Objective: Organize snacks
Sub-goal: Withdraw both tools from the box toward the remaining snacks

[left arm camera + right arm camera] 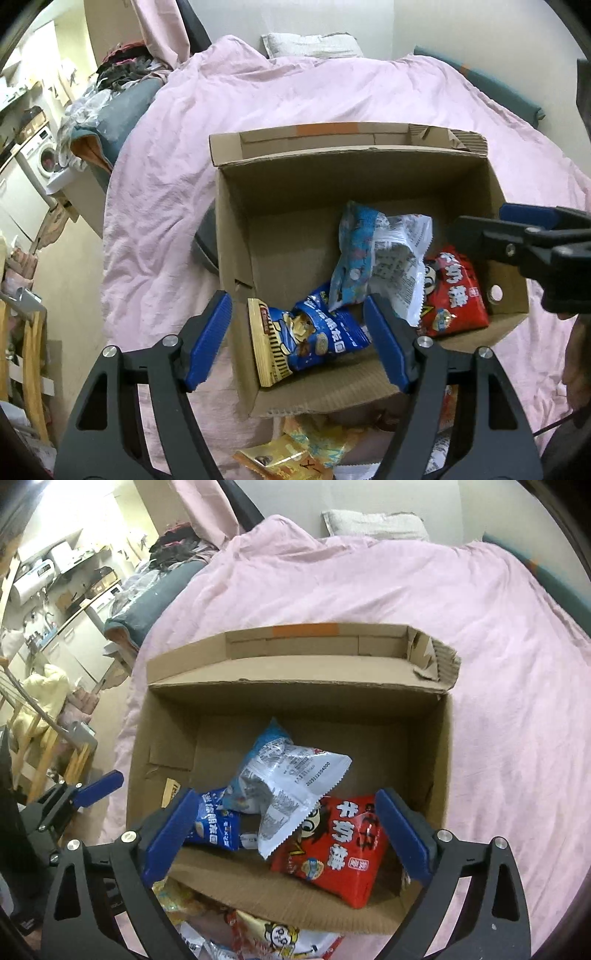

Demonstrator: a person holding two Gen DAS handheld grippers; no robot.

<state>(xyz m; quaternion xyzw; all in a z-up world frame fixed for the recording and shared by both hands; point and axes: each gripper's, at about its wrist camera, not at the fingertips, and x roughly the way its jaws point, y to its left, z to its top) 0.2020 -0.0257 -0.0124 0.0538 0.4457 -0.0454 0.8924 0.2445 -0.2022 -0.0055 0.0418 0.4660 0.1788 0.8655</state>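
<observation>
Two views over an open cardboard box (369,177) on a pink bed (295,96). Left wrist: left gripper (297,332) hangs jaws apart, empty, above a blue snack bag (325,339); a white bag (395,266) and red bag (454,295) lie beside it. Right wrist: right gripper (288,834) gapes wide, empty, over the red bag (332,853); more snacks (273,938) lie outside the box's near wall.

Both wrist cams look steeply down, close, sharing cardboard box (236,236)
</observation>
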